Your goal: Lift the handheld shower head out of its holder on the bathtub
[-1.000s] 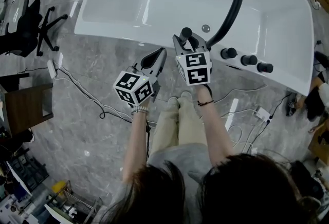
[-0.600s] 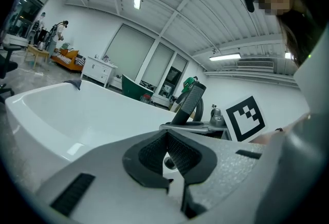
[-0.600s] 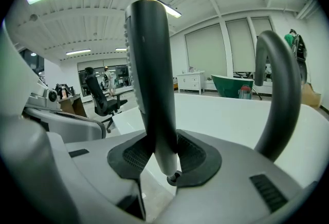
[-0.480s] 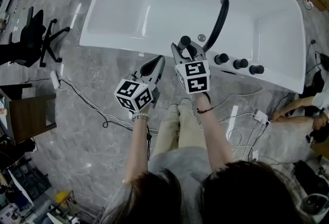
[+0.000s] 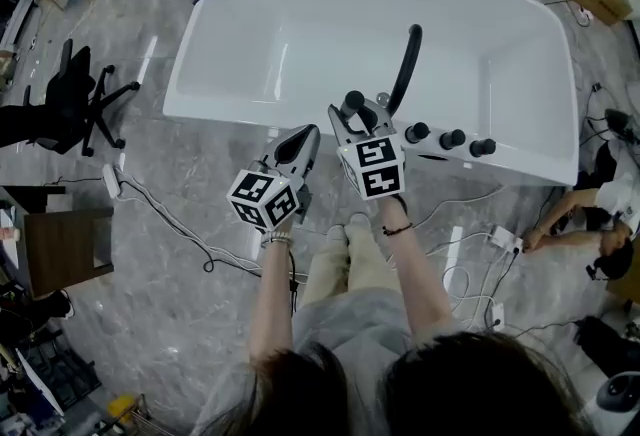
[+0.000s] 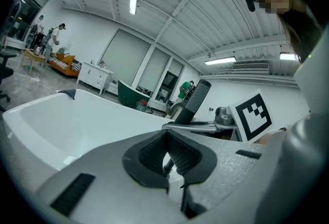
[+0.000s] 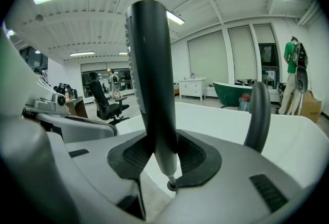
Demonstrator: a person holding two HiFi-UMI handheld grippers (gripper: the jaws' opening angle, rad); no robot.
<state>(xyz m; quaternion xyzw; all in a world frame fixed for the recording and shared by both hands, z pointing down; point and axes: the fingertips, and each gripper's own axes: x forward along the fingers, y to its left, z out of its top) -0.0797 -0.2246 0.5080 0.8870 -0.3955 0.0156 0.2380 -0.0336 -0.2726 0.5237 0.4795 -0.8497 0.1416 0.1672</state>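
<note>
- Pads [image 7: 128, 159] of the right gripper [image 7: 163, 159] clamp from both sides on the dark shower head [image 7: 151, 79], which stands upright between them
- Its pale lower end tapers to a small ring just below the pads
- Left gripper [image 6: 165, 152] has its jaws drawn together to a narrow slit, with nothing gripped between them
- Seen from the head view, the right gripper [image 5: 356, 116] holds the shower head [image 5: 352, 103] over the near rim of the white bathtub [image 5: 300, 24], and the left gripper [image 5: 298, 144] hovers just beside it, on the floor side of that rim
- Black curved spout [image 5: 405, 69] rises just right of the shower head, and three black knobs [image 5: 450, 138] sit in a row on the rim further right
- Cables [image 5: 170, 214] trail over the grey floor [image 5: 150, 304], and an office chair [image 5: 85, 104] stands left of the tub
</note>
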